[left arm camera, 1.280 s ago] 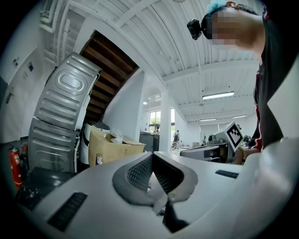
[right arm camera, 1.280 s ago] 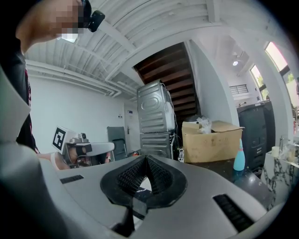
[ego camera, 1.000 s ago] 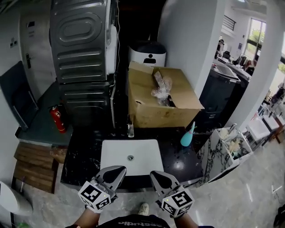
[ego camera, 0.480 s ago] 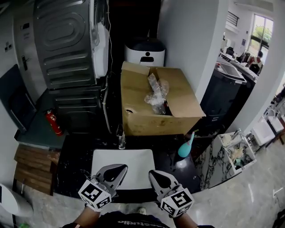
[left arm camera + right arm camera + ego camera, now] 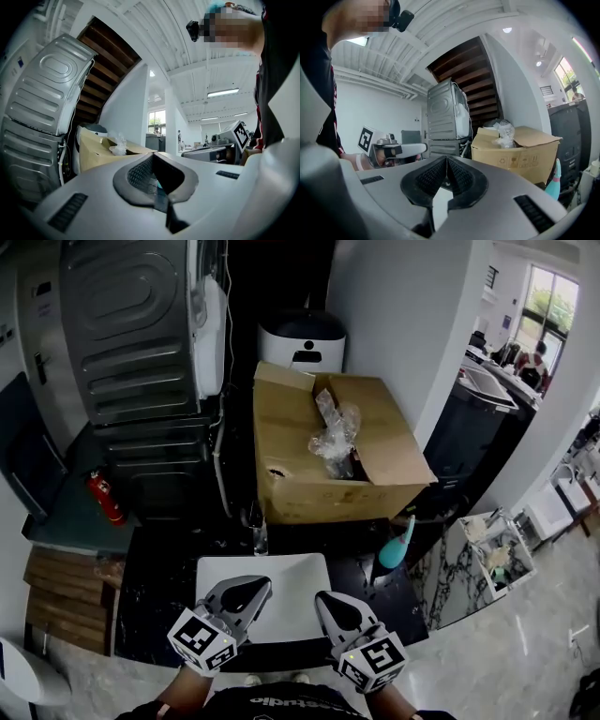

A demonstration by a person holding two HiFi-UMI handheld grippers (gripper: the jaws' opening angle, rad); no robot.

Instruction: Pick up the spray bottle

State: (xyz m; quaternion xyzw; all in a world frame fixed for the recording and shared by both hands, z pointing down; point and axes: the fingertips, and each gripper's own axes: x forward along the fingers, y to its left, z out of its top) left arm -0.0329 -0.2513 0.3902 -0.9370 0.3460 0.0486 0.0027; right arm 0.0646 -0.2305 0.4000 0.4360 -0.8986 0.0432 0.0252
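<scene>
The teal spray bottle (image 5: pixel 396 545) stands on the black counter (image 5: pixel 169 587), to the right of the white sink (image 5: pixel 281 573) and in front of the cardboard box (image 5: pixel 323 488). The right gripper view has the spray bottle (image 5: pixel 553 182) at its far right edge, beside the box (image 5: pixel 520 152). Held level and side by side over the sink's near edge, my left gripper (image 5: pixel 249 592) and right gripper (image 5: pixel 332 602) are both shut with nothing in them. The bottle lies ahead and to the right of the right gripper, well apart from it.
A small clear bottle (image 5: pixel 260 538) stands at the sink's back edge. The open box holds crumpled plastic wrap (image 5: pixel 335 440). A grey appliance stack (image 5: pixel 136 343) rises at the back left, with a red fire extinguisher (image 5: pixel 101 498) beside it. A white wall corner (image 5: pixel 403 343) stands behind the box.
Both grippers have moved forward, from short of the counter to over the sink's near edge. The counter, the box and the bottle now sit closer. Both jaws stayed shut.
</scene>
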